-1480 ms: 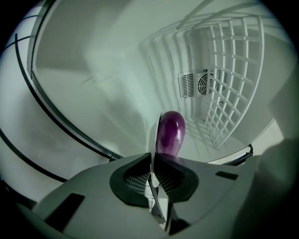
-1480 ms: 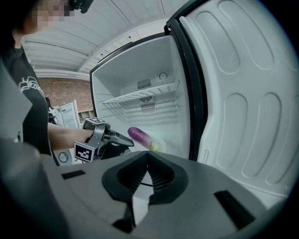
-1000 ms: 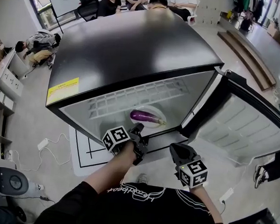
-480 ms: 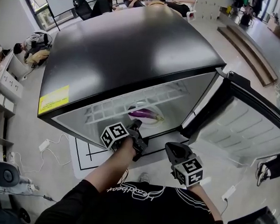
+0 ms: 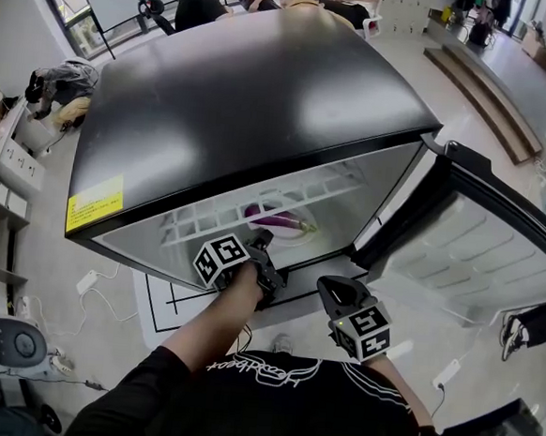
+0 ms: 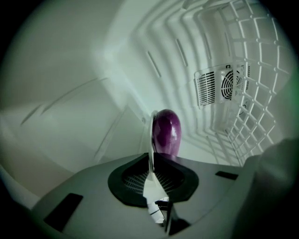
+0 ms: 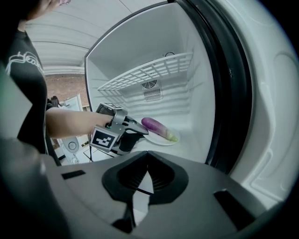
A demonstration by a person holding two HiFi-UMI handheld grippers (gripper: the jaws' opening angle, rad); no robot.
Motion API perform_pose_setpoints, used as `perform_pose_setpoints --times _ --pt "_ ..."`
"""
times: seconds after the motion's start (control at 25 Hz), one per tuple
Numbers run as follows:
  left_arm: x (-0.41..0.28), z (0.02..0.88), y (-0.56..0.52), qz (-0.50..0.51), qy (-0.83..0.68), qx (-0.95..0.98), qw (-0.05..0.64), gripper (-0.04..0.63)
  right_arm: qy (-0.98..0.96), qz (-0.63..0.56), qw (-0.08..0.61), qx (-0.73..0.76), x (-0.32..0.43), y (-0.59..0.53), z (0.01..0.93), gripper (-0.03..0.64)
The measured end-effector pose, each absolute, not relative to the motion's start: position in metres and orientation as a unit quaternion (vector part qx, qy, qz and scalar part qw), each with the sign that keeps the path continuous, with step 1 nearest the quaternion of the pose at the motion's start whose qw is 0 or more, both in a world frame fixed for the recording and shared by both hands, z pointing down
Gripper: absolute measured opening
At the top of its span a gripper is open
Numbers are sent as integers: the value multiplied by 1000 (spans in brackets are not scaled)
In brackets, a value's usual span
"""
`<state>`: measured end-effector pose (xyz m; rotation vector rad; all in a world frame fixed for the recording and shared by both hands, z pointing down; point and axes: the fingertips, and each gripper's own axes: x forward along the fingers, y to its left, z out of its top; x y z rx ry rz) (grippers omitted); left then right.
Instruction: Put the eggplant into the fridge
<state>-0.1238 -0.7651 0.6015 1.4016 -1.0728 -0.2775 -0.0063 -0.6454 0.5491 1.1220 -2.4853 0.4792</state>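
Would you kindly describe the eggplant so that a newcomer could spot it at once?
Find the black fridge with its door swung open. Inside, under the white wire shelf, a white plate carries the eggplant. It is the only purple thing in that white interior, with a green stem end.

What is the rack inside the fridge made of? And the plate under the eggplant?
The rack looks like thin wire bars with a matte white coating, crossed in a grid. It could also be plastic. The plate under the eggplant is plain white and smooth with a thin rim. It may be ceramic or plastic, and the pictures do not settle which.
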Motion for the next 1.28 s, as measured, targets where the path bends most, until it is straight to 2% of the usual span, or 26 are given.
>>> perform_pose_setpoints --times 0.48,0.68,0.92,1.28 --pt "-132 598 -769 -106 -486 632 594 44 -883 168 184 398 -2 -648 548 8" --pt "-127 597 -767 -73 -482 650 582 153 -882 171 179 401 -1 -648 548 8" --pt "-119 595 -758 -17 -467 677 569 222 -885 171 174 398 -2 -647 546 8" --pt "-117 581 -735 -11 -440 707 553 229 -885 176 168 396 0 -639 543 8"
